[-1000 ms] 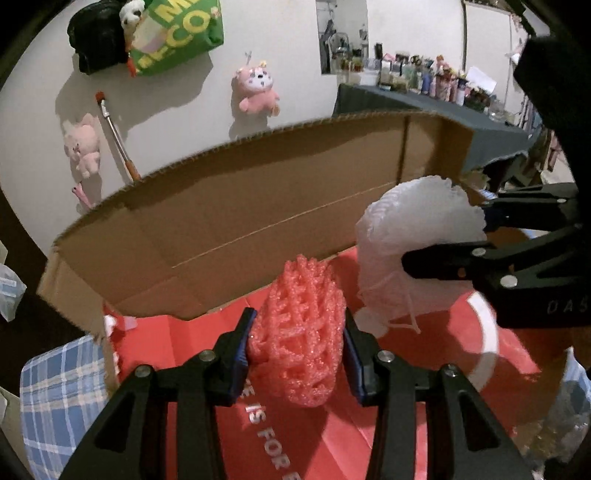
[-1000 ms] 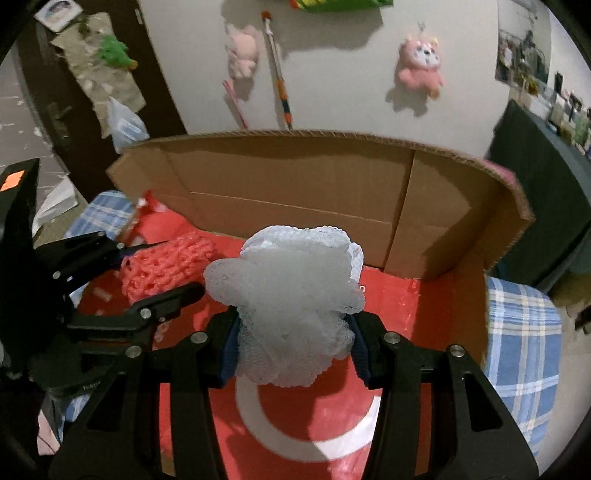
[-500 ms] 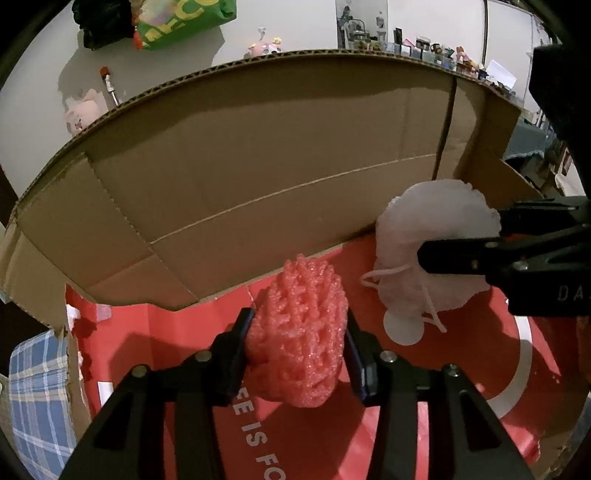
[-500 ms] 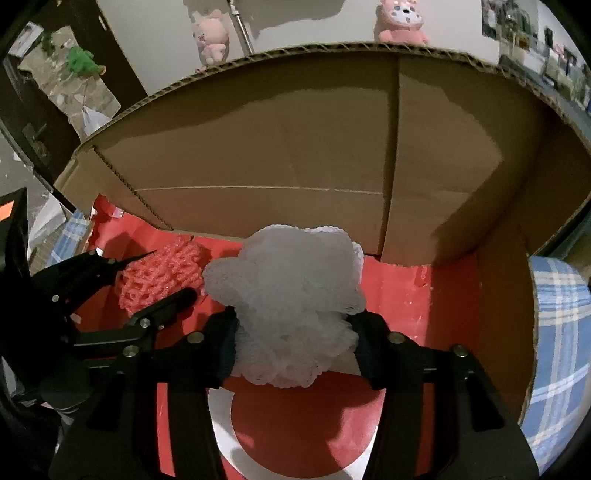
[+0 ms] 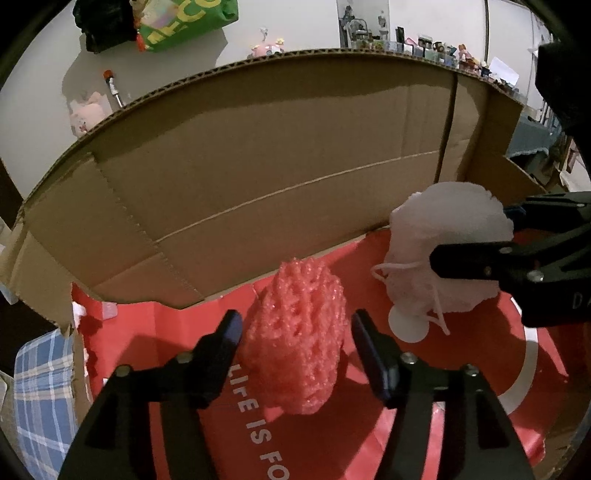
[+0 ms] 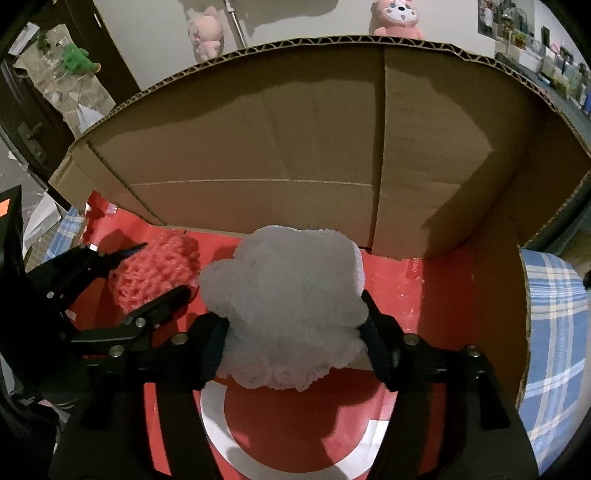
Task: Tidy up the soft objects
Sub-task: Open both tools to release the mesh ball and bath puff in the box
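Observation:
A pink foam net (image 5: 295, 336) lies on the red floor of a cardboard box (image 5: 258, 177). My left gripper (image 5: 295, 332) is open, its fingers standing apart on either side of the net. The net also shows in the right wrist view (image 6: 155, 273), with the left gripper (image 6: 147, 273) around it. My right gripper (image 6: 295, 332) is shut on a white mesh bath puff (image 6: 288, 310), low over the red floor. The puff shows at the right of the left wrist view (image 5: 447, 258), with the right gripper (image 5: 476, 243) on it.
The box's brown back wall (image 6: 295, 147) stands close ahead, its right wall (image 6: 495, 295) beside the puff. Blue plaid cloth (image 6: 554, 332) lies outside the box. Pink plush toys (image 6: 397, 14) hang on the white wall behind.
Both grippers have moved down and forward into the box. My left gripper has opened and let go of the pink net, which now rests on the red floor.

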